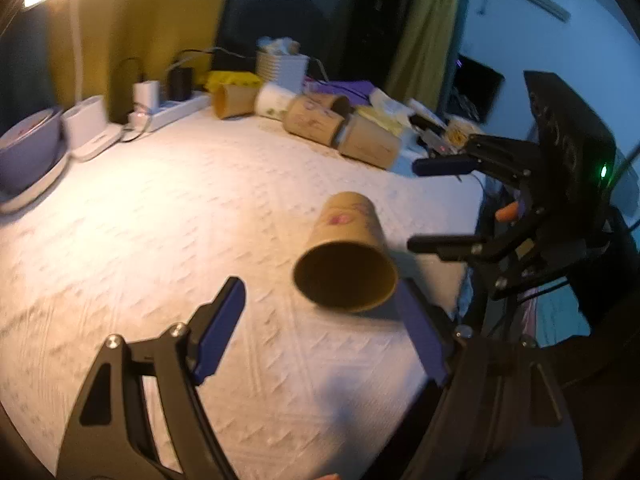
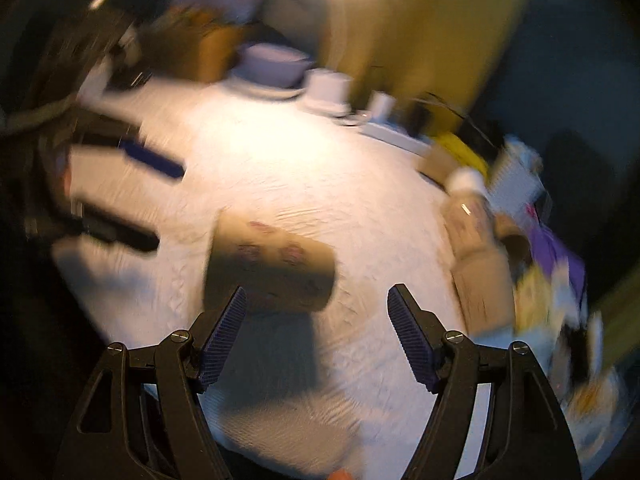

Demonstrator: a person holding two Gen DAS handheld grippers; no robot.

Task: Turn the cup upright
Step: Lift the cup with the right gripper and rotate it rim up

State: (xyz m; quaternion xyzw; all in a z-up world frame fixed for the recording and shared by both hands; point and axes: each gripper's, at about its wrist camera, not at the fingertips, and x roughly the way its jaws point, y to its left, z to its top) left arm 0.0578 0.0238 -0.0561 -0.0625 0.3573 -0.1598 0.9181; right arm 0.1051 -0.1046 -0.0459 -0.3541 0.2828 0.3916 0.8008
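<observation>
The cup point(image 1: 346, 254) lies on its side on the white worktop point(image 1: 160, 220), low and right of middle in the left view, its open mouth facing that camera. The left hand-held gripper point(image 1: 320, 308) is spread wide and holds nothing; its right finger looks just beside the cup's rim, though I cannot tell if they touch. The right hand-held gripper point(image 2: 316, 320) is spread wide too, holding nothing, with the cup point(image 2: 270, 266) just ahead of its left finger.

To do this well, I think one gripper should close gently across the cup's side, lift, then tip the mouth up. Squeezing hard could crush it.

More cups point(image 1: 320, 120) lie in a pile at the top middle of the left view, well apart. A bowl point(image 1: 28, 152) sits at the left edge. Nothing blocks the way.
</observation>
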